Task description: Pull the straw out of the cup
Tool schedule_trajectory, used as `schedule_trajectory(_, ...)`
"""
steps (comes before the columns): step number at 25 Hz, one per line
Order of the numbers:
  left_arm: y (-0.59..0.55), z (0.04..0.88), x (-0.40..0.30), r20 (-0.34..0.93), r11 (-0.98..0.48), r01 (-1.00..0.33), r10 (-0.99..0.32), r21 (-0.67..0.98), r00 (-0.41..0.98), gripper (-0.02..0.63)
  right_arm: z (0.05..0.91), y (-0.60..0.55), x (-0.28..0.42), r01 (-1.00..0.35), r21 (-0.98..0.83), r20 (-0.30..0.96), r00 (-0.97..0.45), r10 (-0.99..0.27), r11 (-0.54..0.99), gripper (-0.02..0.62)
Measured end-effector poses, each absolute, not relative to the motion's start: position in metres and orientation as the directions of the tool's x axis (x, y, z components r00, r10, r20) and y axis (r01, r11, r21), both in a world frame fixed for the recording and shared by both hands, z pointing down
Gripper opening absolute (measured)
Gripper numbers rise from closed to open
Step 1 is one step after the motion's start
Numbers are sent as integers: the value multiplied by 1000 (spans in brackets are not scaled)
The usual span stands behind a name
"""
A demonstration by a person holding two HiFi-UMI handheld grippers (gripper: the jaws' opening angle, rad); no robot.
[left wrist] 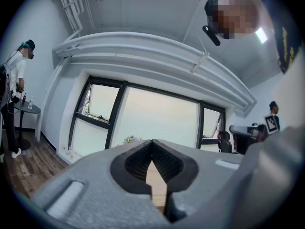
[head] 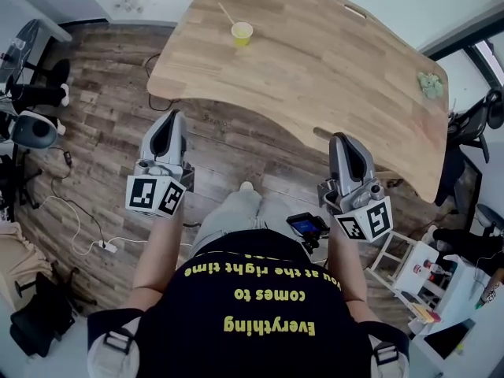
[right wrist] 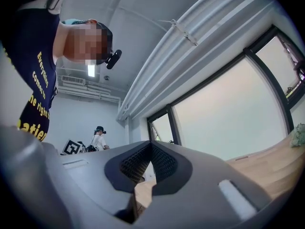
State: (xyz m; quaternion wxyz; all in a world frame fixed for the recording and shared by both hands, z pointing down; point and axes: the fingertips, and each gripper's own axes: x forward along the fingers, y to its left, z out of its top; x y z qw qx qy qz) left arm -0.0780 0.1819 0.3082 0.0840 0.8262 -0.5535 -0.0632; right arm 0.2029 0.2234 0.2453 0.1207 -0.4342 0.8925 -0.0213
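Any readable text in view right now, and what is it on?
"Everything comes to you at the right time": yellow print on the black T-shirt.
A further shirt line, right gripper view: cut off, unreadable.
Marker cubes: square patterns only, no words.

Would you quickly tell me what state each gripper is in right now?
Left gripper: closed, holding nothing.
Right gripper: closed, holding nothing.

Bright daylight pours through overexposed windows [left wrist: 157, 123] beyond the jaws; both gripper views warp strongly toward dark, rounded edges.
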Motion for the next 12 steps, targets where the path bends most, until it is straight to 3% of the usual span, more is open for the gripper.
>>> schedule_trajectory(12,178,309,-92,1,-338,-917,-938,212,346,0,250,200,197,-755,-160,-186,-610,-771,636,6)
